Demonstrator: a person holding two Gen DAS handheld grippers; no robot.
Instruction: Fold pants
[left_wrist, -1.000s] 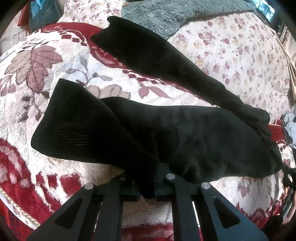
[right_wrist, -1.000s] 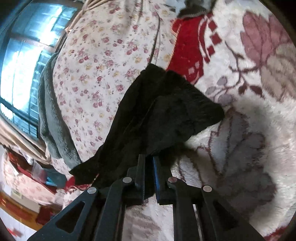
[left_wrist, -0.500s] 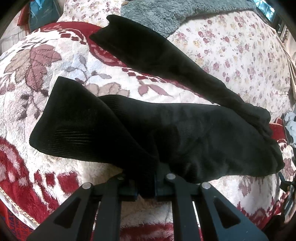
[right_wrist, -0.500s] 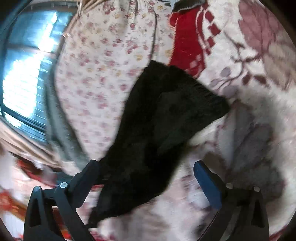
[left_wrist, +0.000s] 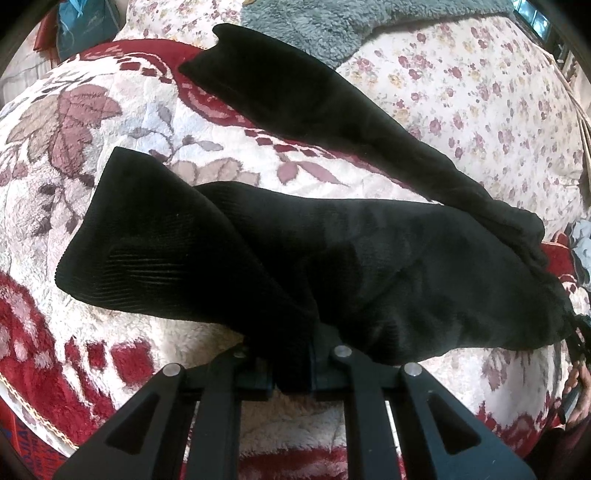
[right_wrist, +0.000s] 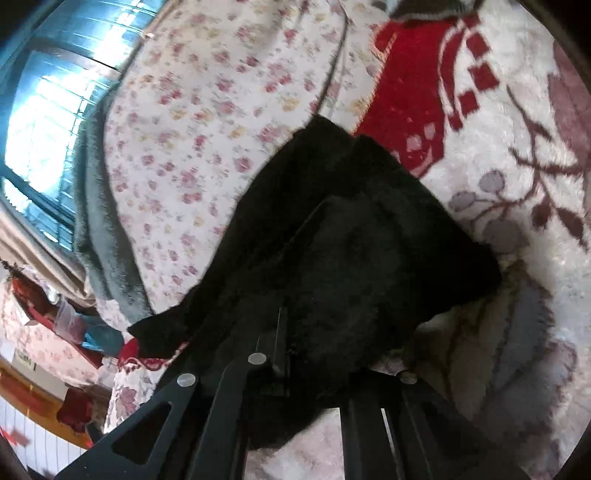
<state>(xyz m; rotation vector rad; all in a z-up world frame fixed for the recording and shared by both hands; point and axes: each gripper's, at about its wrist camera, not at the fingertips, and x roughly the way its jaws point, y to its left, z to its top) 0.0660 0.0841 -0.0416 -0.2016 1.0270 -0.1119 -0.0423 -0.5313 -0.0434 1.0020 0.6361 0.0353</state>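
A pair of black pants (left_wrist: 332, 243), of soft ribbed fabric, lies spread across a plush red-and-cream floral blanket (left_wrist: 140, 122) on a bed, one leg stretching away toward a grey fleece throw (left_wrist: 325, 26) and a cream quilt with small flowers (left_wrist: 480, 92), the other bunched and creased nearer the camera. The left tool (left_wrist: 291, 373) is clenched on a fold of the near leg, cloth pinched between its black fingers. Seen from the right wrist, the right tool (right_wrist: 314, 369) has just been closing after springing wide, and now grips the pants' edge, dark fabric draped over its fingers and hiding the tips. At the left view's right edge, a person's hand (left_wrist: 580, 391) is partly visible.
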